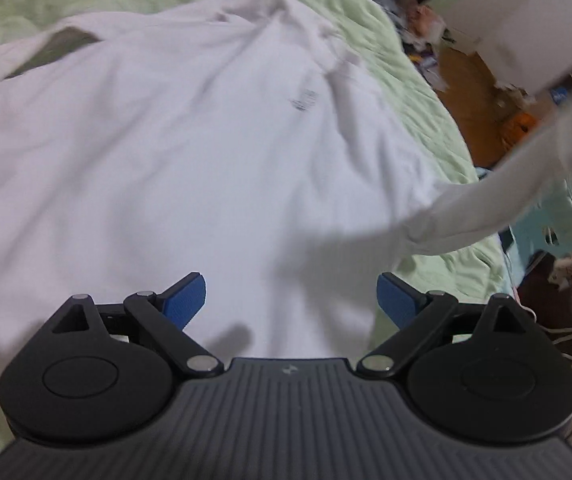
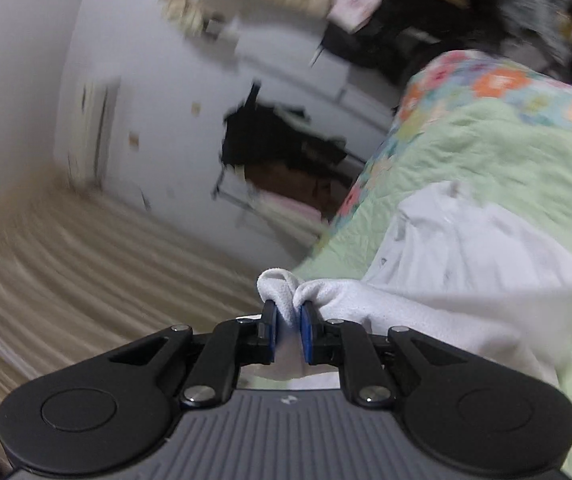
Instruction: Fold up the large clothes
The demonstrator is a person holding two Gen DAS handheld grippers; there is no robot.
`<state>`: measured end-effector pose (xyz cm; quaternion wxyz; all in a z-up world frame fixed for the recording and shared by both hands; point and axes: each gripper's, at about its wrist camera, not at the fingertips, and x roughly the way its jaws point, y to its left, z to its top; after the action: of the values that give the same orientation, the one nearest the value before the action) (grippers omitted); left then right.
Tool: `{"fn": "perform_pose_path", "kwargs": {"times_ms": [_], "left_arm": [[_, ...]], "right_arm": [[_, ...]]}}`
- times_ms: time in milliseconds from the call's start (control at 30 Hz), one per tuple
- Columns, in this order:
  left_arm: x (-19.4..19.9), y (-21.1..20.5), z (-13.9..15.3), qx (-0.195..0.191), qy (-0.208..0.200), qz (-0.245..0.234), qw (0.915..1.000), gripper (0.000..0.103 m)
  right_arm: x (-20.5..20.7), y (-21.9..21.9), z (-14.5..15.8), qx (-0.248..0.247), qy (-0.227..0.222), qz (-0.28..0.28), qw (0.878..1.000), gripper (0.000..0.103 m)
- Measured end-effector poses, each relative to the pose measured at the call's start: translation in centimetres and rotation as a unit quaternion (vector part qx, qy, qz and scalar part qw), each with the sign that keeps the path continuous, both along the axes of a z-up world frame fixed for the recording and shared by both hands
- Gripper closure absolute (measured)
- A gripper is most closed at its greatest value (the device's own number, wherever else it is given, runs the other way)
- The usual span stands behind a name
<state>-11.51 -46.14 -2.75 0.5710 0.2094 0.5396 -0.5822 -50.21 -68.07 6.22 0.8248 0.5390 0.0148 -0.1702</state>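
A large white shirt lies spread on a light green bedspread. My left gripper is open, its blue pads wide apart just above the shirt's near part, holding nothing. One white sleeve is stretched out to the right, off the shirt's body. My right gripper is shut on the bunched end of that sleeve, holding it beside the bed's edge. The shirt's body shows to the right in the right wrist view.
The bed carries a floral quilt at its far end. Beside the bed are a wooden floor with clutter, a pale blue plastic item, a white wall and a pale ribbed surface.
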Motion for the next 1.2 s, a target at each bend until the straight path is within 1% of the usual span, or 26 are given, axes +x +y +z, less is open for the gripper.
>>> {"fn": "perform_pose_path", "kwargs": {"times_ms": [67, 100, 133, 200, 233, 267, 300, 333, 400, 433, 533, 567, 633, 700, 733, 800, 833, 867, 900, 933, 967, 1033, 1067, 1100, 1200], "left_arm": [[0.8, -0.4, -0.8, 0.008, 0.008, 0.01, 0.9999, 0.009], [1.1, -0.6, -1.2, 0.01, 0.01, 0.012, 0.9998, 0.009], [1.5, -0.9, -1.7, 0.015, 0.011, 0.013, 0.9997, 0.009], [2.6, -1.8, -3.1, 0.029, 0.019, 0.018, 0.9992, 0.009], [2.8, -2.1, -3.5, 0.031, 0.023, 0.018, 0.9991, 0.009], [3.1, -2.3, -3.9, 0.033, 0.026, 0.02, 0.9989, 0.009], [3.3, -2.7, -4.2, 0.035, 0.028, 0.021, 0.9988, 0.009], [3.6, -3.2, -4.6, 0.037, 0.03, 0.021, 0.9986, 0.009], [4.4, -4.9, -5.2, 0.046, 0.029, 0.022, 0.9983, 0.009], [4.7, -5.9, -5.3, 0.05, 0.027, 0.022, 0.9982, 0.009], [5.3, -8.9, -5.4, 0.06, 0.031, 0.027, 0.9974, 0.008], [5.7, -10.2, -5.6, 0.065, 0.038, 0.032, 0.9967, 0.007], [6.6, -13.7, -6.5, 0.078, 0.075, 0.065, 0.992, 0.007], [6.9, -15.4, -7.0, 0.085, 0.094, 0.077, 0.989, 0.007], [7.0, -16.2, -7.5, 0.087, 0.105, 0.089, 0.9867, 0.007], [7.3, -17.5, -8.3, 0.087, 0.129, 0.112, 0.9815, 0.006], [7.3, -17.7, -8.5, 0.085, 0.136, 0.119, 0.9798, 0.006], [7.2, -17.8, -8.8, 0.083, 0.144, 0.127, 0.9779, 0.007], [7.2, -17.9, -9.0, 0.083, 0.147, 0.131, 0.9769, 0.007], [7.1, -17.8, -9.2, 0.081, 0.155, 0.136, 0.9752, 0.007], [7.0, -17.7, -9.5, 0.079, 0.167, 0.142, 0.9725, 0.007], [7.0, -17.6, -9.8, 0.075, 0.187, 0.147, 0.9683, 0.006], [6.9, -17.7, -10.0, 0.072, 0.197, 0.15, 0.9662, 0.006], [6.9, -17.7, -10.3, 0.069, 0.207, 0.153, 0.9639, 0.005], [6.4, -18.1, -11.1, 0.063, 0.228, 0.172, 0.9562, 0.003]], "right_arm": [[4.5, -2.4, -0.7, 0.035, -0.016, 0.007, 0.999, 0.077], [6.7, -3.6, -1.3, 0.054, -0.021, 0.007, 0.998, 0.057], [9.3, -4.8, -1.8, 0.06, -0.017, 0.017, 0.998, 0.043], [11.6, -5.7, -2.3, 0.044, 0.001, 0.032, 0.999, 0.043], [12.3, -6.2, -2.6, 0.023, 0.02, 0.039, 0.999, 0.043], [12.4, -6.4, -2.8, 0.008, 0.034, 0.04, 0.999, 0.044], [11.9, -6.1, -3.1, -0.011, 0.054, 0.029, 0.998, 0.043], [11.2, -5.7, -3.8, -0.034, 0.092, 0.018, 0.995, 0.043], [9.7, -4.6, -5.7, -0.073, 0.175, 0.005, 0.982, 0.043], [9.2, -4.2, -6.7, -0.083, 0.209, 0.004, 0.974, 0.043], [8.5, -3.2, -10.4, -0.092, 0.301, 0.014, 0.949, 0.043], [8.5, -2.9, -11.2, -0.097, 0.32, 0.017, 0.942, 0.043], [9.2, -2.2, -13.0, -0.127, 0.356, 0.029, 0.926, 0.043], [10.2, -2.1, -13.9, -0.147, 0.369, 0.04, 0.917, 0.047], [11.0, -2.3, -14.3, -0.161, 0.379, 0.048, 0.91, 0.052], [12.5, -2.9, -15.2, -0.187, 0.4, 0.058, 0.896, 0.059], [13.1, -3.5, -15.6, -0.199, 0.409, 0.057, 0.889, 0.069], [13.7, -4.1, -15.9, -0.203, 0.413, 0.058, 0.886, 0.079], [14.0, -4.5, -16.1, -0.2, 0.408, 0.06, 0.889, 0.097], [14.3, -4.7, -16.1, -0.194, 0.399, 0.062, 0.894, 0.097], [14.4, -4.3, -15.8, -0.204, 0.396, 0.056, 0.894, 0.097], [14.6, -3.4, -15.0, -0.236, 0.394, 0.042, 0.887, 0.097], [14.7, -2.0, -14.1, -0.261, 0.384, 0.032, 0.885, 0.097], [14.7, -0.5, -13.2, -0.278, 0.365, 0.033, 0.888, 0.097], [15.1, 2.2, -12.3, -0.288, 0.319, 0.065, 0.901, 0.097]]}}
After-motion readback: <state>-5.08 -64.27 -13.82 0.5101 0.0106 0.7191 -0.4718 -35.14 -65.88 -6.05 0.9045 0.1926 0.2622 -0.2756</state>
